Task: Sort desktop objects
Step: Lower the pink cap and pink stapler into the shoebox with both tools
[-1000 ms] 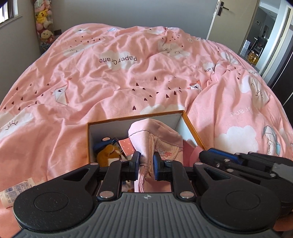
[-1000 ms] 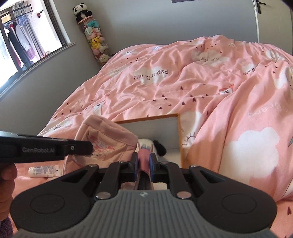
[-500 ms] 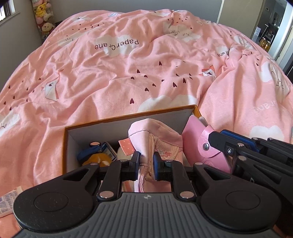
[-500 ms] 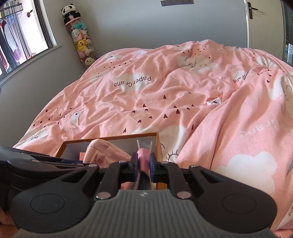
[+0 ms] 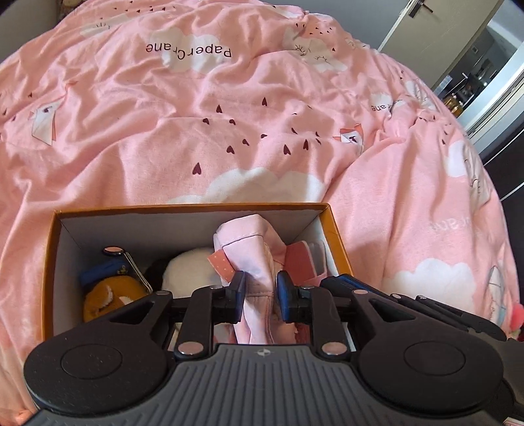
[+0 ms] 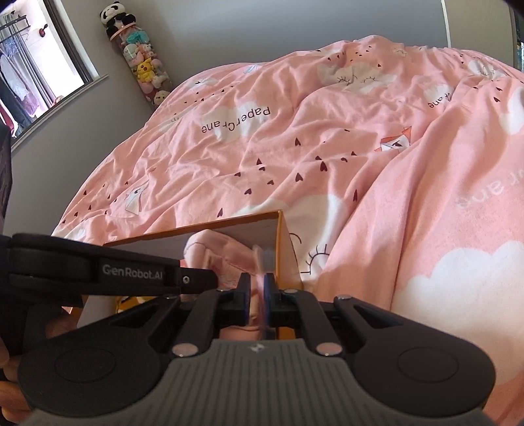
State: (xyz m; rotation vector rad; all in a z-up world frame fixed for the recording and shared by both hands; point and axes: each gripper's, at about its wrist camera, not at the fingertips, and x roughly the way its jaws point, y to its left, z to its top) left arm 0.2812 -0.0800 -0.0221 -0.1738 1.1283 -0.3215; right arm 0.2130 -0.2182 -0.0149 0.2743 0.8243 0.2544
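An orange-rimmed cardboard box [image 5: 193, 208] with white inner walls sits on the pink bed. My left gripper [image 5: 261, 292] is over the box with its jaws parted around a pink cloth hat [image 5: 252, 259]; the cloth sags between them. My right gripper [image 6: 257, 296] is at the box's right end [image 6: 284, 249], its jaws slightly apart around a thin pink case [image 6: 260, 281] that is blurred. That case also shows in the left wrist view [image 5: 303, 260] inside the box, next to the hat [image 6: 219, 255].
Inside the box lie an orange plush with a blue cap [image 5: 104, 288], a white plush [image 5: 193, 272] and a metal-capped item [image 5: 113, 251]. The pink duvet [image 5: 229, 114] surrounds the box. A tube of plush toys [image 6: 144, 68] stands by the window; a door [image 5: 425, 19] is at the far right.
Both grippers have come down into the box. The left jaws have parted from their tight grip on the hat. The right jaws have loosened on the pink case.
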